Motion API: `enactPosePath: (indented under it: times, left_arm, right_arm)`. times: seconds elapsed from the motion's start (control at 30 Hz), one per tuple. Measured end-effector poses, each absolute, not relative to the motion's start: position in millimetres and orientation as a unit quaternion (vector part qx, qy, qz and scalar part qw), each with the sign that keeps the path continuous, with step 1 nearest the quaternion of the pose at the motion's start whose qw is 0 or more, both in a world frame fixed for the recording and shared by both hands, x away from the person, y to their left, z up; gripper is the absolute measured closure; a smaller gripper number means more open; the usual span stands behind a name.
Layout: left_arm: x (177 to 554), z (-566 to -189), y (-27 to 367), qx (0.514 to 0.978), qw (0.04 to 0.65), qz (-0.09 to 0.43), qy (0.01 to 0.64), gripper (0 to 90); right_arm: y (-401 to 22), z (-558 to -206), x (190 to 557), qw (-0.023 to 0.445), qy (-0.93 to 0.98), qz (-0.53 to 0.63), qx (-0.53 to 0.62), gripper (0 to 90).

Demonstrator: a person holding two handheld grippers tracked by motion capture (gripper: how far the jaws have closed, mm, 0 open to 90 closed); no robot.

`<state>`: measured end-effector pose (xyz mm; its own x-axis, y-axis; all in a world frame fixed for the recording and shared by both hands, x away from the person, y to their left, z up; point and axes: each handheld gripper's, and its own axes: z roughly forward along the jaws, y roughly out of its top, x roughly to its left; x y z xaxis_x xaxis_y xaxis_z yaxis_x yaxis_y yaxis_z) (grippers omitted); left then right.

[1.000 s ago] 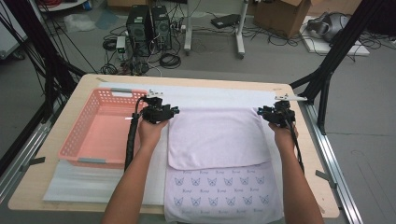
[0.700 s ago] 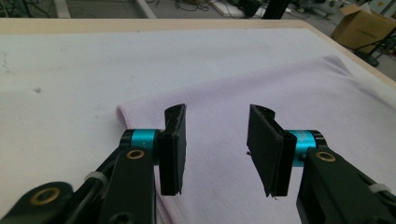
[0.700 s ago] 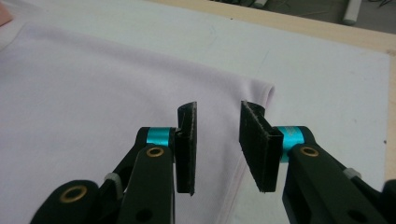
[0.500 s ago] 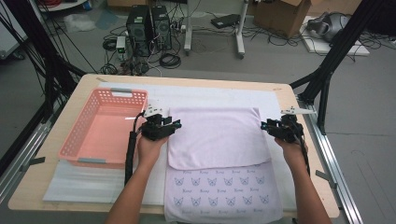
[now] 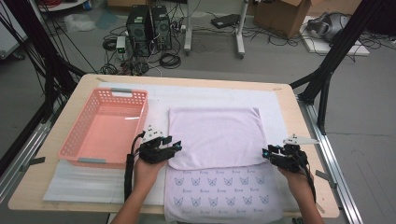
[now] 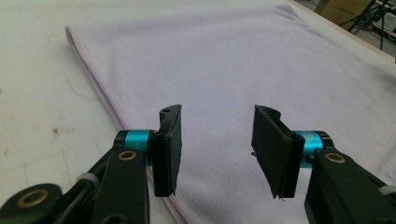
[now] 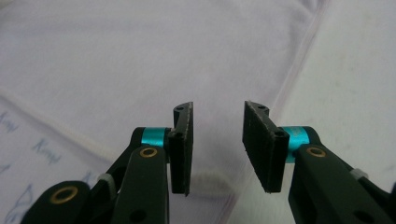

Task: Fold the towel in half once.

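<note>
Both the left gripper (image 5: pixel 173 148) and the right gripper (image 5: pixel 268 152) hover with parted, empty jaws at the folded edge of the pink towel (image 5: pixel 215 135), the left's just widening.

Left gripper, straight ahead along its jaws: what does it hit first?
Most likely the folded pale lilac towel: the left gripper points over its folded top layer, jaws open and just opening further, nothing between them. Height above the cloth is unclear.

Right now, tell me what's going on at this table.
A person is folding a pale lilac towel with a cat-face print on the white-padded wooden table. Its far part is already folded over. The left tongs hover at the fold's near left corner, the right tongs at its near right corner. Both are open, gripping nothing. A pink plastic basket sits to the left.
</note>
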<state>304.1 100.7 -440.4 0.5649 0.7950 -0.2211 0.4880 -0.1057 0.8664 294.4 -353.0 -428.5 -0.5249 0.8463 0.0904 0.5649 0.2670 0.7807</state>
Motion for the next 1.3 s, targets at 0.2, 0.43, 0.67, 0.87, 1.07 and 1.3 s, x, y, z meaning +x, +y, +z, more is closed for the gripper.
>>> enactPosePath:
  times: [0.2,0.43,0.67,0.87,1.07,1.3]
  left_arm:
    - [279,-448,107,0.732,0.495,0.145,0.445,51.5]
    - [268,-452,110,0.746,0.472,0.122,0.454,62.0]
    - [268,-452,100,0.771,0.436,0.133,0.445,86.3]
    - [256,-447,107,0.751,0.474,0.127,0.443,87.4]
    - [234,-442,115,0.741,0.499,0.115,0.435,87.4]
    - [205,-440,121,0.734,0.517,0.108,0.427,87.4]
  right_arm:
    - [-355,-433,276,0.171,0.781,0.397,0.450,63.2]
    - [-353,-443,275,0.164,0.792,0.376,0.453,69.1]
    - [-352,-446,271,0.183,0.795,0.369,0.445,88.8]
    - [-354,-441,259,0.194,0.789,0.390,0.433,89.5]
    - [-359,-434,239,0.184,0.789,0.403,0.425,89.4]
    - [-364,-433,208,0.174,0.792,0.411,0.417,89.4]
